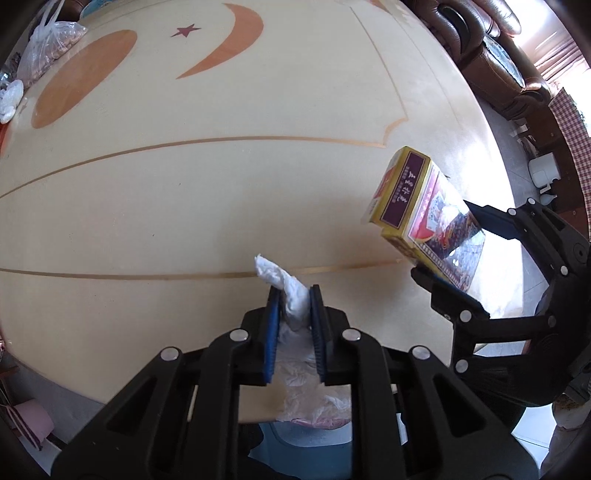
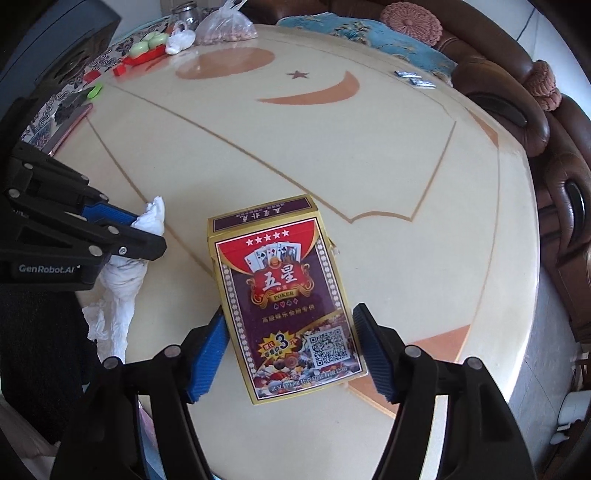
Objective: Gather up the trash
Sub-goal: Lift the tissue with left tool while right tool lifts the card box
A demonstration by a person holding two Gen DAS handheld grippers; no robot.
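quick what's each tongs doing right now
Left tongs: closed on the crumpled tissue.
Right tongs: holding the card box by its sides, lifted off the table.

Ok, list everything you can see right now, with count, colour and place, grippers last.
table: one, cream with orange sun, moon and star inlay, under everything
tissue: one, white, crumpled, in the left gripper
card box: one, red and gold poker pack, between the right gripper's pads
bag of nuts: one, clear plastic, far table edge
red tray: one, holding pale green fruit, far left edge
small packets: two or three, silvery, far right near the sofa
sofa: one, brown leather, beyond the table
left gripper: black, blue pads, shut on the tissue
right gripper: black, blue pads, gripping the card box
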